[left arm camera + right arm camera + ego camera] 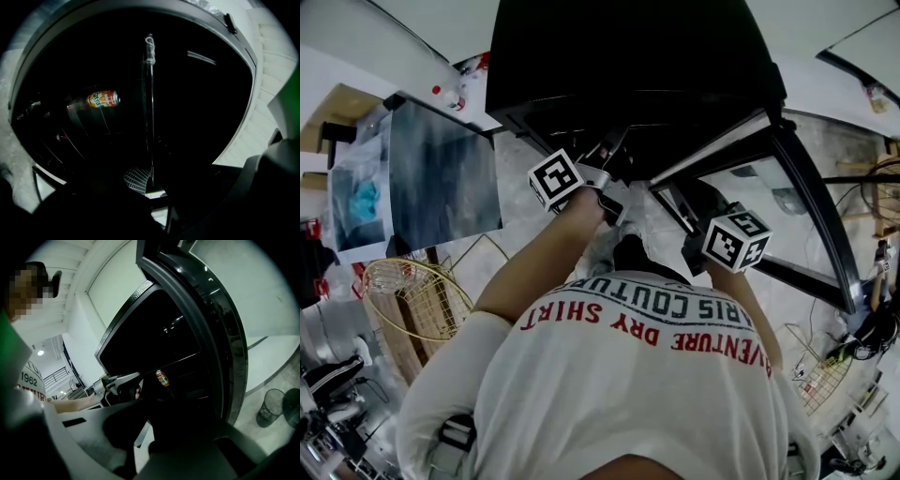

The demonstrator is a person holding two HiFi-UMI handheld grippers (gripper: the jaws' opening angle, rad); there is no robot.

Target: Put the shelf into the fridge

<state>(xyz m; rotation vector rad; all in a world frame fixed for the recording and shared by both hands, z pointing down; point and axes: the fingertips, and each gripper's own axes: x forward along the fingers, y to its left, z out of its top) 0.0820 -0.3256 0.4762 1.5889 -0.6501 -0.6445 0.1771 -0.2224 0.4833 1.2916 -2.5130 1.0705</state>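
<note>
One open black fridge (628, 56), one orange drink can (103, 99) inside, one thin glossy shelf (150, 117) seen edge-on, running ahead from left gripper (151, 183) clamped on its near edge, right gripper (143, 437) jaw state unreadable.

Inside the fridge (201, 93) it is so dark that its interior barely shows. The shelf (150, 117) appears only as a thin edge-on line, its lower end lost in shadow at the left gripper (149, 185). The can (103, 99) has a label too small to read. The right gripper (140, 446) has its jaws in shadow, grip unclear.
</note>
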